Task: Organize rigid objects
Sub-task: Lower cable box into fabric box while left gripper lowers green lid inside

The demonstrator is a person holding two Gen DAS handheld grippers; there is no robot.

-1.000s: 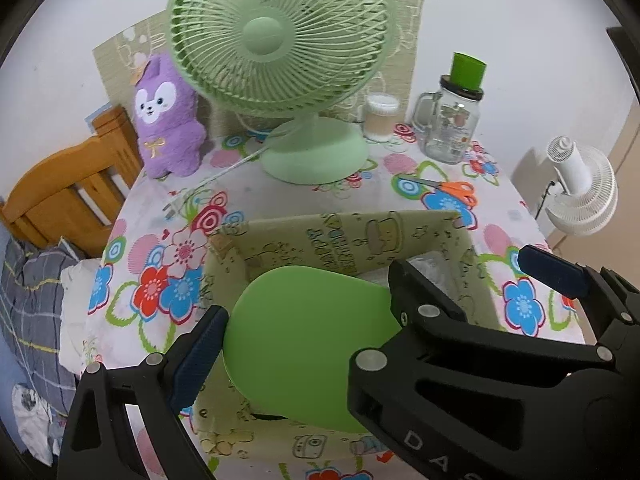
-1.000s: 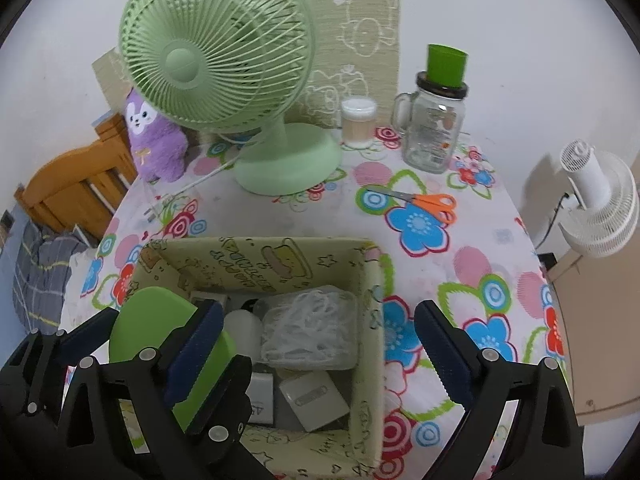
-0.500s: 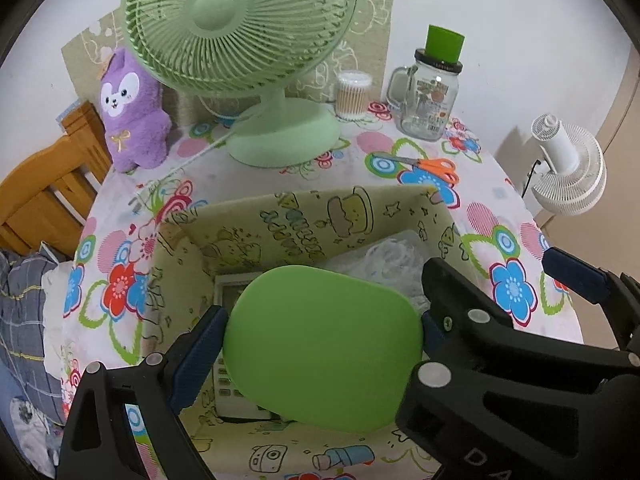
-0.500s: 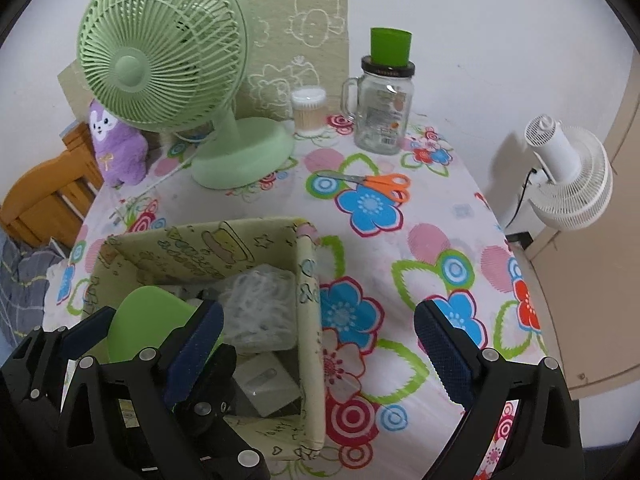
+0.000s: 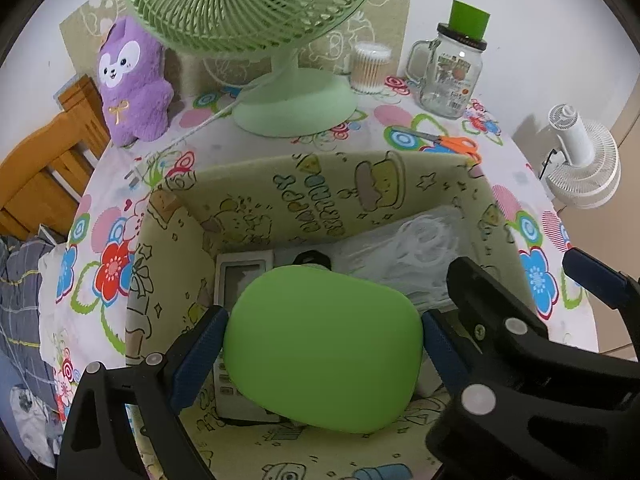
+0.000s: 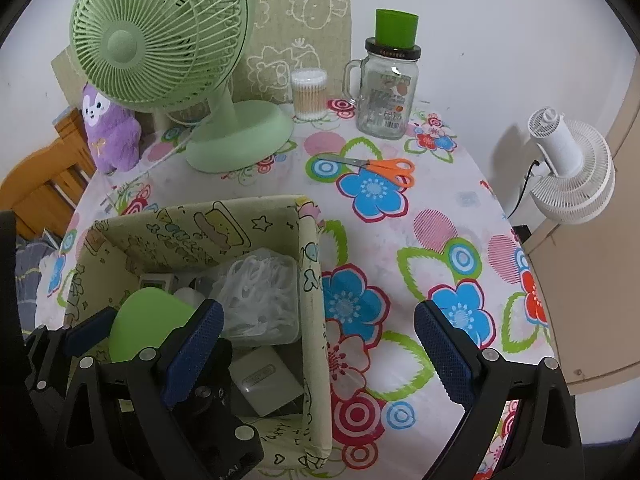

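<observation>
Two fans are standing in view: one green fan (image 6: 160,40) and one white fan (image 6: 572,172). One box (image 6: 308,280), one pair of scissors (image 6: 376,166), one jar (image 6: 390,92), one plush toy (image 6: 110,136) and one cotton swab tub (image 6: 308,94) are showing.

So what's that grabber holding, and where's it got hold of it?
The left gripper holds the green rounded object by its two opposite side edges, over the box. The right gripper holds nothing.

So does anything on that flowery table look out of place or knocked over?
Nothing is spilled or toppled. The one stray is the orange-handled scissors, lying loose on the tablecloth while other small items sit in the storage box. The left gripper holds a green object over that box.
</observation>
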